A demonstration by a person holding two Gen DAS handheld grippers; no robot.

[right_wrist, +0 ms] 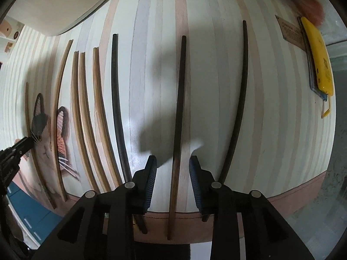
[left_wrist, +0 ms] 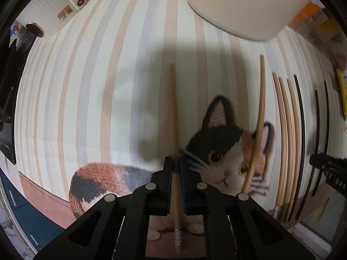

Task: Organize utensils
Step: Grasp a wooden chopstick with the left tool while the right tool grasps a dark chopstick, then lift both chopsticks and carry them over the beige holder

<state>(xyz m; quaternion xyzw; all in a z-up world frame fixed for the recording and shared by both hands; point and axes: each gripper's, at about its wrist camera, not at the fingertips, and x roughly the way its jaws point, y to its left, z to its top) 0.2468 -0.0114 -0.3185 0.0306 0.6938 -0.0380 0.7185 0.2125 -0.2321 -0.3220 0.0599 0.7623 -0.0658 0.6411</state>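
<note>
My left gripper (left_wrist: 176,162) is shut on a light wooden chopstick (left_wrist: 173,112) that points straight ahead over the striped mat (left_wrist: 86,86). My right gripper (right_wrist: 172,162) is open, its jaws on either side of a dark chopstick (right_wrist: 181,99) lying on the mat. Two more dark chopsticks (right_wrist: 116,99) (right_wrist: 239,99) lie to its left and right. Several light chopsticks (right_wrist: 84,108) lie in a row further left; they also show in the left wrist view (left_wrist: 284,130). One light chopstick (left_wrist: 259,117) lies across the printed cat (left_wrist: 221,151).
A cream tray (left_wrist: 238,4) sits at the far edge of the mat. A yellow case (right_wrist: 318,56) lies at the right. The mat's brown front border (right_wrist: 292,192) runs near the grippers. The left gripper shows in the right wrist view (right_wrist: 21,146).
</note>
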